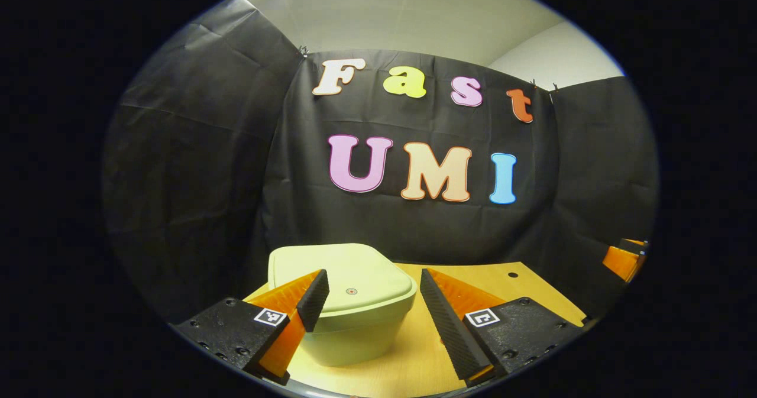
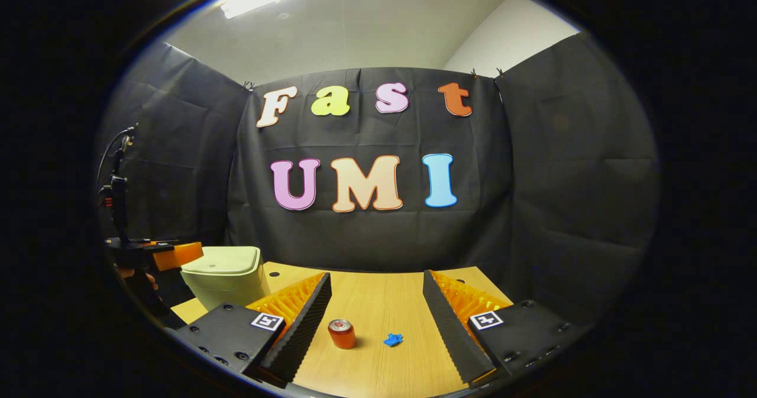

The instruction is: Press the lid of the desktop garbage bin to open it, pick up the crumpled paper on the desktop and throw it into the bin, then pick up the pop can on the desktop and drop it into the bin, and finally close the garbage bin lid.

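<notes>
left tongs [image 1: 372, 291] wide apart, closed bin [image 1: 346, 300] between them

In the left gripper view, one finger [image 1: 312, 300] hid part of the bin [image 1: 346, 309]. In the right gripper view, the other gripper [image 2: 177, 255] covered the bin's near corner, and the blue paper [image 2: 392, 340] looked too small to make out.
</notes>
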{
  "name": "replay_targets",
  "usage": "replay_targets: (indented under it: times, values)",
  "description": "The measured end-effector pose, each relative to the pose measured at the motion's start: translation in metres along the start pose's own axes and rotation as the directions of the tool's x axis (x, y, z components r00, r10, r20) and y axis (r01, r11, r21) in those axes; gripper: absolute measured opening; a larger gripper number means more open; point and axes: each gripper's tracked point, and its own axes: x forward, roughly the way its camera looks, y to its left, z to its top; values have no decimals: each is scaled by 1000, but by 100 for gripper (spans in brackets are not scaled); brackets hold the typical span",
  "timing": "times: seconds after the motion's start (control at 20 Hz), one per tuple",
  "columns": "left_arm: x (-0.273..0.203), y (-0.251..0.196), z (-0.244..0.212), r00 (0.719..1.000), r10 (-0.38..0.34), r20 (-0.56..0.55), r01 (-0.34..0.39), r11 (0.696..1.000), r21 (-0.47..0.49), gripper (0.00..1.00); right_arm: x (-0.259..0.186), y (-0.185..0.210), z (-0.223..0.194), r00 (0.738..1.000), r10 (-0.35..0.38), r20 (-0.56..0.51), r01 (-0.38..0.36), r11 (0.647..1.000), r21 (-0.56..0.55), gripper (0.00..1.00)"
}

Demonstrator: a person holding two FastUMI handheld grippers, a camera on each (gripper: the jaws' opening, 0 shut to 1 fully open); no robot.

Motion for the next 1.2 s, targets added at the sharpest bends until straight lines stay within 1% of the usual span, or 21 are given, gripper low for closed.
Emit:
replay_targets:
  times: [0.05, 0.1, 0.15, 0.2, 0.25, 0.3, 0.35, 0.4, 0.45, 0.5, 0.55, 0.6, 0.7, 0.8, 0.85, 0.9, 1.05, 1.2]
  values:
    - [0, 3, 0, 1000, 8, 0, -8, 1000, 2, 91, 0, -1, 1, 1000, -1, 1, 1, 1000, -2, 96]
    - [0, 6, 1, 1000, 13, 2, -13, 1000, 1, 90, 0, -1, 0, 1000, -3, 0, 3, 1000, -3, 98]
    - [1, 8, 1, 1000, 16, 3, -16, 1000, -1, 89, 0, -1, 0, 1000, -4, -3, 4, 1000, -3, 98]
    - [3, 10, 2, 1000, 19, 1, -19, 1000, 0, 92, -1, -1, -1, 1000, -5, -6, 5, 1000, -3, 98]
    - [5, 14, 3, 1000, 28, 0, -28, 1000, 4, 88, -2, -1, -1, 1000, -5, -7, 5, 1000, -2, 98]
    - [6, 17, 4, 999, 33, -7, -33, 999, 9, 86, -2, -2, 0, 1000, -7, -6, 7, 1000, -2, 98]
    - [7, 14, 4, 1000, 21, -8, -21, 1000, 13, 84, -3, -3, 1, 1000, -10, -2, 10, 1000, -2, 98]
    - [9, 14, 6, 1000, 18, -4, -18, 1000, 20, 75, -4, -3, 0, 1000, -12, -1, 12, 1000, -1, 98]
    - [12, 18, 8, 1000, 25, 4, -25, 999, 26, 71, -4, -3, 0, 1000, -13, -3, 13, 1000, -1, 98]
    - [14, 16, 10, 1000, 16, 10, -16, 999, 32, 57, -4, -3, -2, 1000, -12, -9, 12, 1000, 0, 98]
    - [17, 14, 11, 1000, 1, 14, -1, 999, 35, 53, -4, -2, -2, 1000, -11, -12, 11, 1000, 0, 98]
    - [19, 15, 12, 1000, 4, 15, -4, 999, 41, 42, -5, -2, -1, 1000, -12, -11, 12, 1000, -2, 98]
    - [27, 24, 11, 999, 27, 24, -28, 998, 50, 35, -4, -1, -2, 1000, -13, -11, 13, 1000, -9, 98]
    - [31, 24, 8, 999, 36, 19, -37, 999, 30, 21, -2, -2, -3, 1000, -21, -12, 21, 1000, -20, 98]
    - [35, 27, 7, 999, 46, 20, -46, 999, 21, 17, -1, -1, -5, 1000, -22, -19, 22, 1000, -21, 96]
    - [38, 28, 6, 998, 51, 19, -52, 999, 18, 0, -1, 0, -7, 999, -21, -26, 20, 1000, -20, 98]
    - [46, 38, -4, 997, 75, 5, -75, 997, 27, 0, 0, 0, -6, 999, -28, -27, 27, 999, -20, 98]
    - [51, 44, -15, 997, 82, -12, -82, 995, 51, 0, 4, -3, -8, 999, -41, -31, 41, 999, -22, 98]
